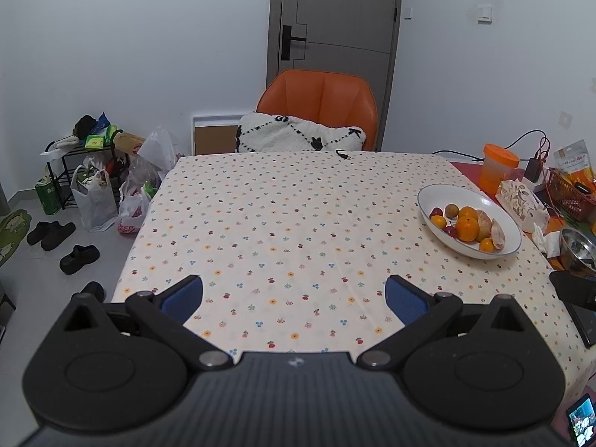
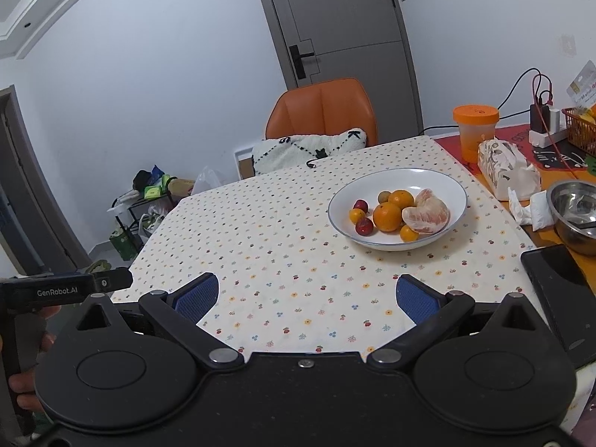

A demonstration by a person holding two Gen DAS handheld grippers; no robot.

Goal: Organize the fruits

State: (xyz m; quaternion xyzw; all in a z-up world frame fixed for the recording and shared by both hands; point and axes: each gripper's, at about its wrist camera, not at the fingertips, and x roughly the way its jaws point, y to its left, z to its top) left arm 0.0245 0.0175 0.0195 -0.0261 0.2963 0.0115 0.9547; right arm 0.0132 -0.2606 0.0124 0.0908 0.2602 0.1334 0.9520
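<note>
Left gripper [image 1: 294,298]: jaws gaping wide, holding nothing, hovering over the tablecloth [image 1: 283,223].
Right gripper [image 2: 307,296]: jaws likewise spreading wide, empty.
Fruits [image 2: 400,212]: sitting in the white bowl [image 2: 452,190], far right.

White bowl [image 2: 447,186], ahead and right of the right gripper's jaws: 1. In it:
- large oranges [image 2: 387,216]: 2
- small oranges [image 2: 356,215]: 2
- red fruits [image 2: 364,226]: 2
- brown-green round fruit [image 2: 383,197]: 1
- peeled citrus [image 2: 426,214]: 1
</note>
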